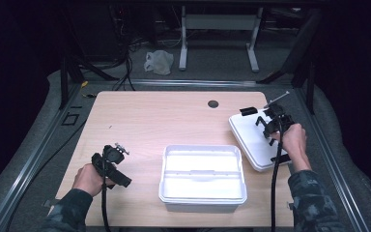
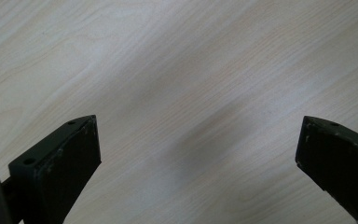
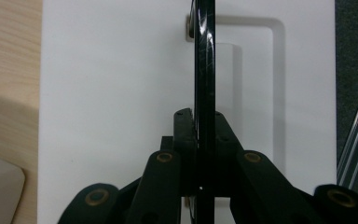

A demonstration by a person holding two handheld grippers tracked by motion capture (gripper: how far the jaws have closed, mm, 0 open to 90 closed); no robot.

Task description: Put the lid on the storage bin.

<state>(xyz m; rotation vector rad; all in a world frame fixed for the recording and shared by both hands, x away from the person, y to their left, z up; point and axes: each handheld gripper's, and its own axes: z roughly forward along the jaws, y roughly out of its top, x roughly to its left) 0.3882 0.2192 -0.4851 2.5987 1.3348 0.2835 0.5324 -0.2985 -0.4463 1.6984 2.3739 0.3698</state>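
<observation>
White box lid (image 1: 253, 140) at the right of the open white plastic bin (image 1: 203, 176), lying flat near the table's right edge, black swing handle (image 3: 204, 70) raised upright above a moulded recess. Right gripper (image 1: 272, 123) clenched on that handle, jaws pressed tight to either side of the thin black bar in the right gripper view. Left gripper (image 1: 121, 166) to the left of the bin, jaws spread wide with nothing between them, low over bare wooden table (image 2: 177, 60).

Judged step: lid gripped by its handle, lift just starting, bin open and empty. Next move, likely: raise the lid clear, carry it leftward over the bin, square its edges with the rim, lower it evenly. Needs a firm grip, since the lid may swing on the handle; left gripper free to steady the bin.
</observation>
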